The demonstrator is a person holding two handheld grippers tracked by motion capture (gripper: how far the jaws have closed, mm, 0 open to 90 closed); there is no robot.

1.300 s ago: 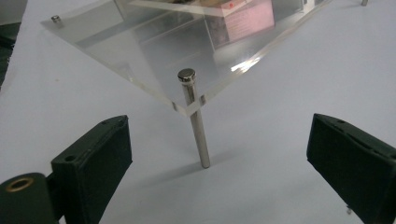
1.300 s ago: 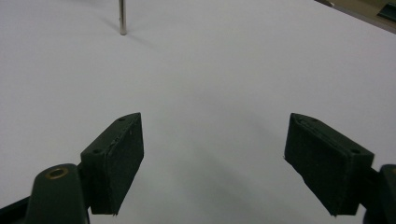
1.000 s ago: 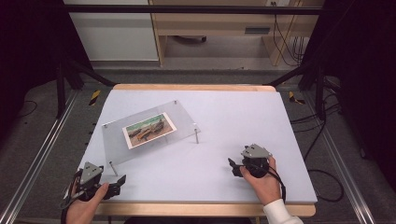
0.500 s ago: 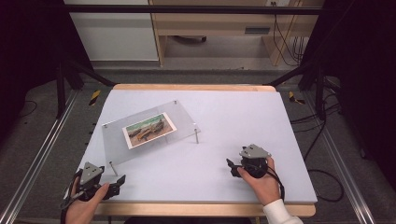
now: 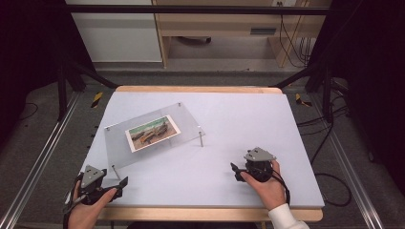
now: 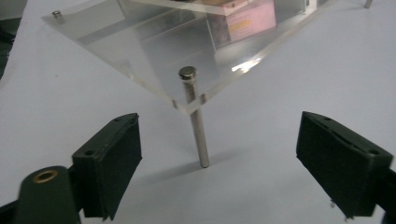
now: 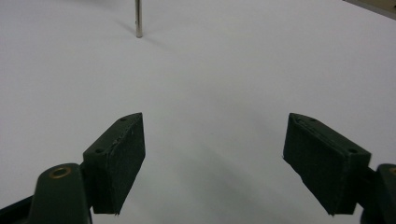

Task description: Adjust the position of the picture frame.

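A clear acrylic plate (image 5: 119, 148) stands on thin metal legs left of the table's middle, with a landscape photo (image 5: 153, 133) lying on it. My left gripper (image 5: 122, 186) rests at the front left corner, pointing at the plate's near leg (image 6: 197, 126). Its jaws have just been closing a little but still stand wide apart around (image 6: 219, 154), and the leg rises just ahead of the gap, untouched. My right gripper (image 5: 235, 171) lies at the front right, open (image 7: 215, 158), with bare tabletop between its pads and another leg (image 7: 138, 18) far ahead.
The white tabletop (image 5: 239, 119) has a wooden front edge (image 5: 210, 213). Metal rails run along both sides on the floor. A wooden bench and cables stand beyond the far edge.
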